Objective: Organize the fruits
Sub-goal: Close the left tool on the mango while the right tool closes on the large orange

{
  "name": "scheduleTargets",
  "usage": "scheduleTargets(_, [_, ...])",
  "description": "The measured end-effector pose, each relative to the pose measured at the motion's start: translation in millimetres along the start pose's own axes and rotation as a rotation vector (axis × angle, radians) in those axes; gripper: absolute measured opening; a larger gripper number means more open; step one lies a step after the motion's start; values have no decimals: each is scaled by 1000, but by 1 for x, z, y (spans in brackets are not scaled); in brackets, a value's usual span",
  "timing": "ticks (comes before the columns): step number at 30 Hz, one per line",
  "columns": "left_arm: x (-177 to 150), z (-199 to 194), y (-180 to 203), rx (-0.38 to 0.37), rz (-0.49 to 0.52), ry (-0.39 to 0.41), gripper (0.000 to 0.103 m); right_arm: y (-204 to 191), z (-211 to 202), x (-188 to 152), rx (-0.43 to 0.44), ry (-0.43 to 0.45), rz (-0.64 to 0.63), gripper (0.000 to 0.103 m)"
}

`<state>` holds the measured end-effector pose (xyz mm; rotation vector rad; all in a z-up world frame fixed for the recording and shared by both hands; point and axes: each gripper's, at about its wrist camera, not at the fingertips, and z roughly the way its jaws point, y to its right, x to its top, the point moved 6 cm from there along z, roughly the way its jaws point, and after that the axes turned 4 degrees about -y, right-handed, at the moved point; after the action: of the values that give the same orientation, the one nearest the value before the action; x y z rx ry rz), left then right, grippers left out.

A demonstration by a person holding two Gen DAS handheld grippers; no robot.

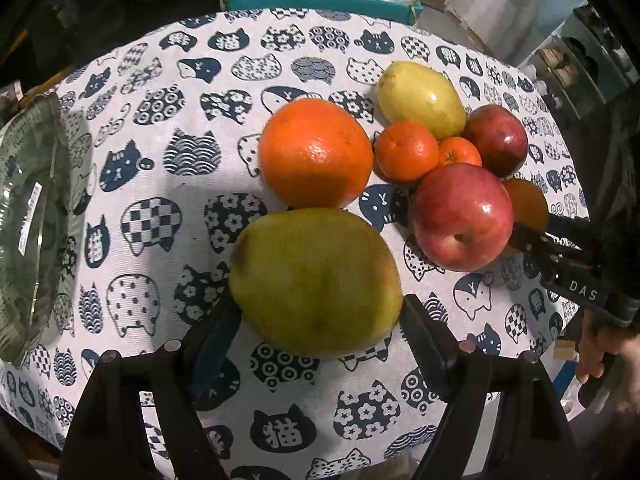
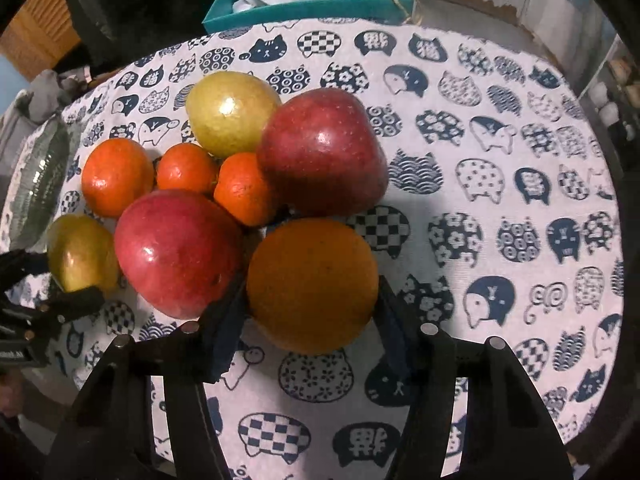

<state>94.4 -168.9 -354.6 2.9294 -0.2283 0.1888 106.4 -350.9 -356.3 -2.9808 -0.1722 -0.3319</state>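
White cotton cloth printed with navy cat heads covers the round bench, the largest thing in view. Off to the left claw's far left side, at the bench edge, sits a clear ribbed glass dish.

Next in size, a big yellow-green pear-like fruit lies on the cloth directly between the fingers of the left claw. The claw is spread; its black fingers flank the fruit's near sides, and whether they press on it cannot be told. Just beyond that fruit, touching it or nearly so, rests a large bright orange.

The right claw straddles a second large orange, dull in shadow, its two black fingers against the fruit's left and right flanks, apparently pinching it. To this claw's left and touching its left finger is a glossy red apple; straight ahead stands a darker red apple.

Beyond the apples lies a smaller yellow-green pear-shaped fruit. Smallest are two little tangerines, wedged between the apples and that fruit, touching one another.

All the fruit clusters together on the cloth, well apart from the dish. A teal box stands past the bench's far edge.
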Motion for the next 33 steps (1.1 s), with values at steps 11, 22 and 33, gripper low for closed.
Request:
scheduleTargets(11, [-2,-3,-3,19,13,13,80,5,-9,-12,-56,6,12,60])
scheduleTargets(22, [-1,-4,-3,-6,-3,21,79,3,-25,-11,-98,88,-3,60])
scheduleTargets(33, [-6,-20,-10,6,21,79,77,-14,-54,-1,-94,178,-19,60])
